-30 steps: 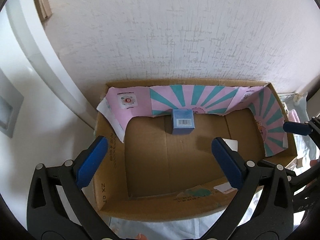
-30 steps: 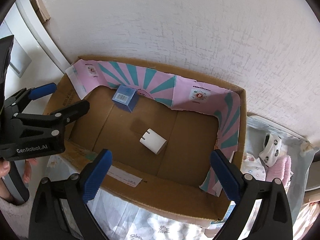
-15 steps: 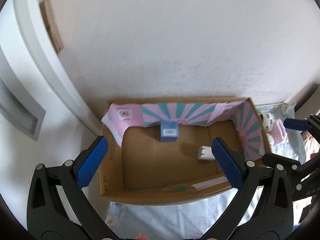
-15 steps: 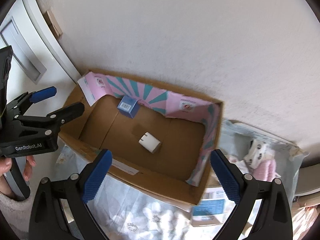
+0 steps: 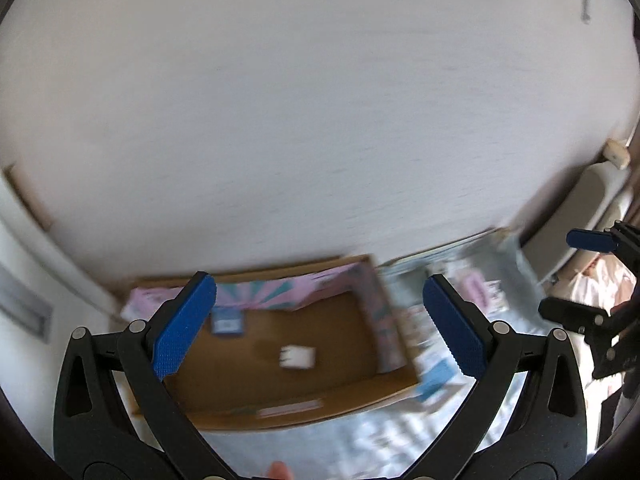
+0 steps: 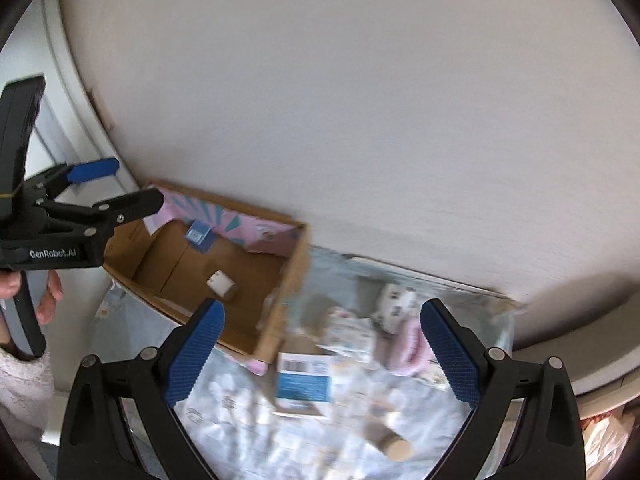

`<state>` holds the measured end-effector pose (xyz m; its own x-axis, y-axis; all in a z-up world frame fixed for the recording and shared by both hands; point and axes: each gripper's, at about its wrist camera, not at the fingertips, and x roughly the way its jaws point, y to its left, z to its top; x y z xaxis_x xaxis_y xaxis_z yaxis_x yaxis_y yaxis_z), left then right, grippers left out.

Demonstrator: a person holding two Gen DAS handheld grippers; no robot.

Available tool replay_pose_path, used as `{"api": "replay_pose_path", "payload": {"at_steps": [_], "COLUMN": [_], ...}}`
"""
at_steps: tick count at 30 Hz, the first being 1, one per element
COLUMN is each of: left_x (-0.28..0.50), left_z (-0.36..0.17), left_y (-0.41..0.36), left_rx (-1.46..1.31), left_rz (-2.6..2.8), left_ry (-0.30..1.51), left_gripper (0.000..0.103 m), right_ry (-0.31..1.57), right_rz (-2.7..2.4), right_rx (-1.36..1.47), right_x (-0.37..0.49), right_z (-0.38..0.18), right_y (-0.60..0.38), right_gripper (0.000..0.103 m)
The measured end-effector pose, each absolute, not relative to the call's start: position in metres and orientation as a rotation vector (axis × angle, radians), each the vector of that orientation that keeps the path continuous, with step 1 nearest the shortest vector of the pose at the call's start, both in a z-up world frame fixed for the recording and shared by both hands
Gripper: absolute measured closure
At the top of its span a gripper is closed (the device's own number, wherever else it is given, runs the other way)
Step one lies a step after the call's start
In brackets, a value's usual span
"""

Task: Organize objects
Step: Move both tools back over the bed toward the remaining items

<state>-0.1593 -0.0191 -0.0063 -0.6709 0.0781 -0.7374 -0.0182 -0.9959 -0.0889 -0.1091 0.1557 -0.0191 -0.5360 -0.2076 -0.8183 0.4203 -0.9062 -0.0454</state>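
An open cardboard box [image 5: 304, 400] [image 6: 276, 320] lined with pink and teal paper stands against a white wall. Inside it lie a small blue carton [image 5: 227, 322] [image 6: 199, 236] at the back left and a white charger plug [image 5: 298, 357] [image 6: 220, 283] near the middle. My left gripper [image 5: 320, 328] hangs open high above the box with nothing between its fingers. My right gripper [image 6: 320, 354] is open too, above the box's right end and the loose items beside it. The left gripper also shows at the left of the right wrist view [image 6: 116, 186]. Both views are blurred.
Right of the box, on a pale floral cloth [image 6: 248, 408], lie a blue-and-white box [image 6: 304, 384], a pink cloth item [image 6: 412, 350], a white soft toy [image 6: 396, 300], packets and a cardboard tube [image 6: 394, 446]. A white door frame [image 6: 76, 128] runs at the left.
Both grippers have risen and drawn back from the box, which now looks much smaller. The view has swung right, so the loose items beside the box show. Both grippers stayed open.
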Motion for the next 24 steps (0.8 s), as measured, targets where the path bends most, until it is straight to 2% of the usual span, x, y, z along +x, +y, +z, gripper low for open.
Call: {"api": "replay_pose_path", "payload": {"at_steps": [7,16,24], "left_x": [-0.180,-0.185,-0.170], "left_z": [-0.007,-0.047,-0.105], "left_y": [0.059,0.137,0.160], "left_rx": [-1.269,-1.397,-1.509], "left_rz": [2.748,2.686,2.690], "left_ry": [-0.057,-0.037,-0.192], "left_gripper": [0.000,0.000,0.000], "right_ry": [0.278,0.268,0.287], "right_rz": [-2.555,-2.506,-2.371], "right_rx": [1.265,1.311,1.323], "right_x": [-0.117,-0.119,-0.117], "right_z": [-0.004,-0.033,-0.084], "right_y": [0.244,0.317,0.332], "right_gripper": [0.005,0.005,0.005]}}
